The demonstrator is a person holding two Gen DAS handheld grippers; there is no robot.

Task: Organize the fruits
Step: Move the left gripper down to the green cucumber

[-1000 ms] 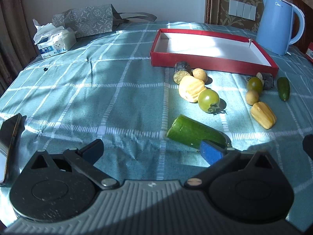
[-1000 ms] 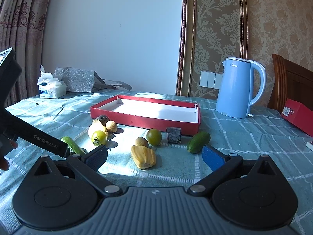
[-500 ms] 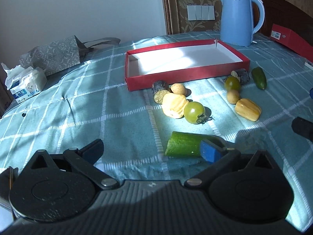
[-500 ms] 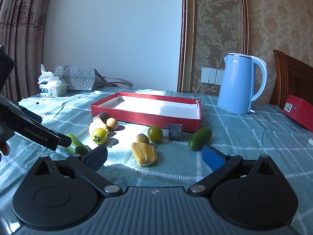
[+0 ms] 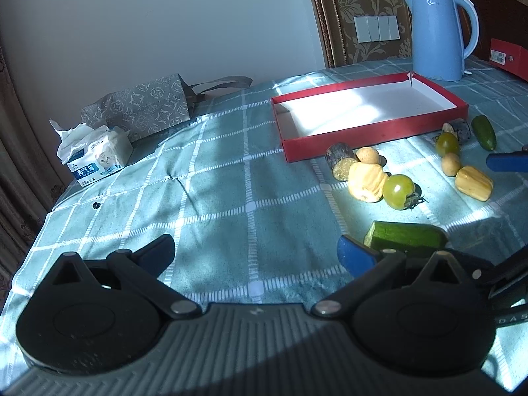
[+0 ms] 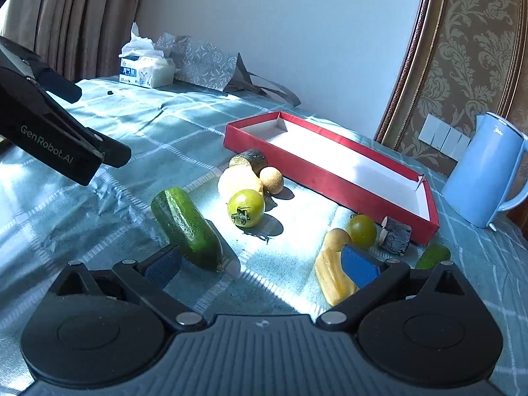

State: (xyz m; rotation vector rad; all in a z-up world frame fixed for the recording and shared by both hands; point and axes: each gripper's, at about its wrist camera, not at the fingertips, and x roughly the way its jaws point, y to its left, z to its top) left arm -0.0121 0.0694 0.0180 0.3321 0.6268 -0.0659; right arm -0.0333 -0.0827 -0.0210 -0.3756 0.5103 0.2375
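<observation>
Two grippers hang over the checked tablecloth (image 5: pixel 231 178) with their jaws spread wide and nothing between them: the left gripper (image 5: pixel 255 252) and the right gripper (image 6: pixel 260 264). In the right wrist view the cucumber (image 6: pixel 186 227) lies at about 10 o'clock from the right gripper, just beside its left fingertip, with the green tomato (image 6: pixel 246 208) at 12 o'clock. The red tray (image 6: pixel 330 178) sits beyond at 1 o'clock, holding no fruit, with the remaining pieces loose on the cloth along its near edge.
</observation>
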